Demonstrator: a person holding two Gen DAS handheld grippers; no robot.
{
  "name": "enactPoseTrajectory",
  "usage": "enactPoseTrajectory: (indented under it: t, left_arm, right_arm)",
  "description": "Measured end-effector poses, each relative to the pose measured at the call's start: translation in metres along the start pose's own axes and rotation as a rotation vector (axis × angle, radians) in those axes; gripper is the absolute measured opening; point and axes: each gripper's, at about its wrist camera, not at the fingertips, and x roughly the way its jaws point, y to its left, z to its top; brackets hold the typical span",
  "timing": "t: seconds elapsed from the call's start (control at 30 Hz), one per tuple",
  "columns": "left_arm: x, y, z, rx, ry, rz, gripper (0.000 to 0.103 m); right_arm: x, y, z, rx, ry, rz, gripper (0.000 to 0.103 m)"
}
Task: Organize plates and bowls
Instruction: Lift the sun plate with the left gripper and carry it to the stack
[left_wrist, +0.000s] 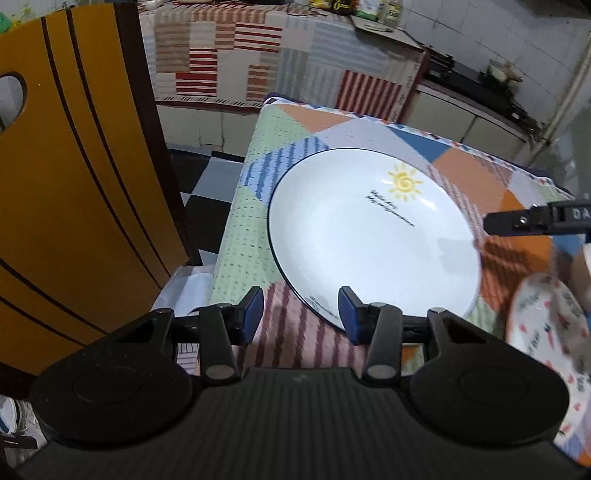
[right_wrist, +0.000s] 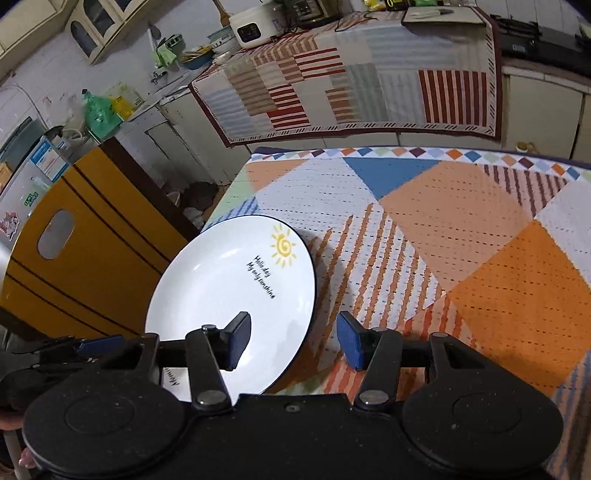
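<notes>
A large white plate (left_wrist: 369, 236) with a dark rim and a yellow sun drawing lies flat on the patchwork tablecloth (left_wrist: 258, 155). It also shows in the right wrist view (right_wrist: 221, 295). My left gripper (left_wrist: 301, 314) is open and empty, at the plate's near edge. My right gripper (right_wrist: 293, 339) is open and empty, its left finger over the plate's near right edge. The right gripper's finger shows at the right edge of the left wrist view (left_wrist: 517, 221). A smaller white plate with red marks (left_wrist: 546, 321) lies at the lower right, blurred.
A yellow chair back (left_wrist: 74, 184) with a handle hole stands close to the table's left side, also in the right wrist view (right_wrist: 85, 258). A counter draped in striped cloth (right_wrist: 369, 74) runs behind the table. The tablecloth (right_wrist: 461, 240) stretches to the right of the plate.
</notes>
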Motion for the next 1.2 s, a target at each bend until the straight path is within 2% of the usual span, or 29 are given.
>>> enactPoseTrajectory:
  t: [0.13, 0.3, 0.33, 0.4, 0.47, 0.6, 0.7, 0.77, 0.93, 1.2]
  left_arm:
    - [0.016, 0.002, 0.004, -0.025, 0.011, -0.008, 0.040]
    - [0.031, 0.002, 0.006, 0.001, 0.015, 0.000, 0.027]
    - [0.033, 0.003, 0.007, -0.003, 0.010, -0.014, 0.024]
    - [0.035, 0.005, 0.009, -0.017, 0.011, -0.028, 0.022]
    - [0.037, 0.006, 0.009, -0.019, 0.006, -0.040, 0.022]
    - [0.038, 0.012, 0.009, -0.047, 0.017, -0.079, 0.021]
    - [0.040, 0.016, 0.015, -0.083, 0.063, -0.111, 0.022]
    - [0.036, 0.013, 0.015, -0.069, 0.067, -0.122, 0.022]
    - [0.012, -0.003, 0.011, -0.035, 0.054, -0.154, 0.022]
    - [-0.046, -0.053, -0.002, 0.043, 0.017, -0.172, 0.023]
  right_arm:
    - [0.017, -0.006, 0.002, 0.016, 0.012, 0.003, 0.057]
    - [0.041, -0.014, 0.000, 0.071, 0.059, 0.033, 0.056]
    - [0.043, -0.015, -0.001, 0.079, 0.054, 0.038, 0.050]
    - [0.046, -0.016, -0.003, 0.085, 0.021, 0.049, 0.023]
    - [0.049, -0.016, -0.004, 0.076, -0.010, 0.051, 0.020]
    - [0.059, -0.018, -0.004, 0.089, 0.003, 0.062, 0.018]
    - [0.060, -0.013, -0.002, 0.002, 0.028, 0.055, 0.017]
    - [0.057, -0.011, 0.002, -0.038, 0.066, 0.058, 0.017]
    - [0.027, -0.006, 0.003, -0.086, 0.055, 0.056, 0.018]
    - [-0.041, -0.013, -0.019, -0.119, -0.028, 0.087, 0.018]
